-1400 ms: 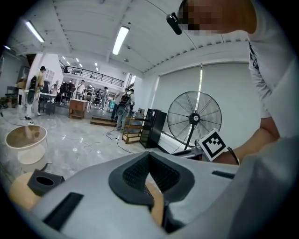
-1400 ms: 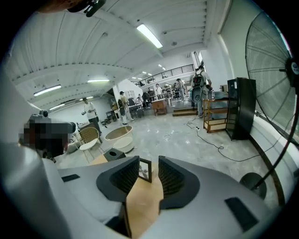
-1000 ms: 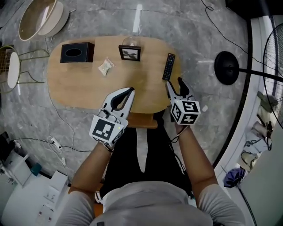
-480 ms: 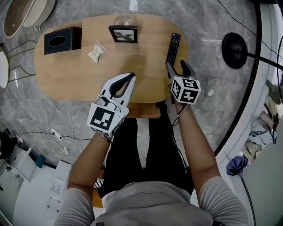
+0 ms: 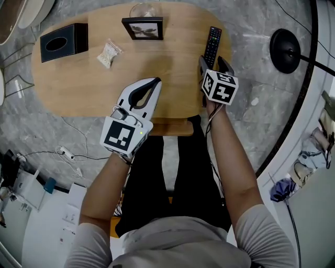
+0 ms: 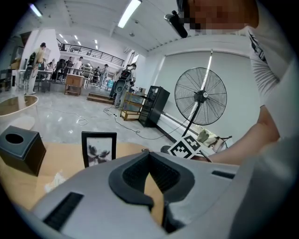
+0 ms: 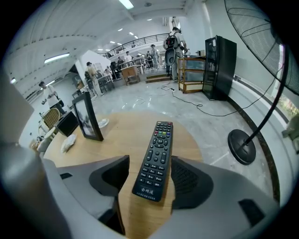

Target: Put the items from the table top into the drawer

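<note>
Floor [image 5: 251, 104]: grey stone, running round the table on all sides. A fan [image 6: 201, 95] stands on it to the person's right, its round black base [image 5: 287, 49] off the table's right end.

Table [image 5: 78, 89]: oval, pale wood top. A wooden panel [image 5: 167, 128] sticks out below its near edge, between the two grippers. Whether it is the drawer cannot be told.

Person [image 5: 172, 241]: standing at the near edge, both forearms stretched out over it.

Left gripper [image 5: 156, 80]: held over the near middle of the table top and pointing across it. Its jaws are closed tip to tip, with nothing between them. In the left gripper view only bare wood shows through the gap behind the tips.

Right gripper [image 5: 213, 62]: at the right end of the table, tilted steeply down. Its jaws have just been opening and stand wide apart. The near end of the remote lies between them. There is a clear gap at the left pad. The right pad is close beside the remote's edge, and no grip is seen.

Tissue box [image 5: 58, 42]: black, at the far left of the table.

Picture frame [image 5: 142, 28]: upright at the far middle, well apart from both grippers.

Remote [image 5: 213, 42]: black, lying flat on the table top at the right end, its length running away from the person.

Glass [image 5: 142, 9]: clear, just behind the frame.

Packet [image 5: 109, 53]: small and pale, lying flat between the tissue box and the frame.
</note>
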{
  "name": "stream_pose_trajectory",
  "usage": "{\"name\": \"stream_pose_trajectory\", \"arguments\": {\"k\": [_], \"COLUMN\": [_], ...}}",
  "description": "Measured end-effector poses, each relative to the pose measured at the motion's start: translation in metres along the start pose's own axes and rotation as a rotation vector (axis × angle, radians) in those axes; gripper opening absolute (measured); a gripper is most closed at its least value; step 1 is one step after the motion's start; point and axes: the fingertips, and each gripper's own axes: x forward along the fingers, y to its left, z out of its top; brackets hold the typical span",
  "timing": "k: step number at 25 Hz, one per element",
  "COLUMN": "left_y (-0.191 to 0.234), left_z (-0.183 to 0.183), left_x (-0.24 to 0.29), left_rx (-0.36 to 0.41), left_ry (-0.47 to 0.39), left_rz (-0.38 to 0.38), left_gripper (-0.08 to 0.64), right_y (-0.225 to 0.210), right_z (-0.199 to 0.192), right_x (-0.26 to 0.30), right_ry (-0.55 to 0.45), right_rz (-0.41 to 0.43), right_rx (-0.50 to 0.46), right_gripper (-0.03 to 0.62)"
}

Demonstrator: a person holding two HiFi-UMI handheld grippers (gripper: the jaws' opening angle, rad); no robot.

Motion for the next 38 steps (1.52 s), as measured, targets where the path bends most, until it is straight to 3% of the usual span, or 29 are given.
{"name": "stream_pose_trajectory", "arguments": {"k": [9,15,38], "left_y": [-0.005,0.001,0.001], "left_z": [-0.018,-0.02,-0.008], "left_x": [0.006,0.008,-0.025], "left_rx": [-0.019,-0.033,-0.026], "left_ry": [0.017,0.023,-0.017], "left_rz": [-0.032,-0.033,-0.01], "left_gripper": [0.009,0.009,0.009], "right_y": [-0.005,-0.011,0.014], "right_z": [-0.01,-0.012,0.002], "right_x": [0.023,0.027,-0.009], "right_ry": [0.04,0.035,-0.026], "right_rz": [-0.052,-0.121,-0.053], "right_rx": [0.012,-0.062,-0.064], "right_gripper": [0.278,0.244,0.235]}}
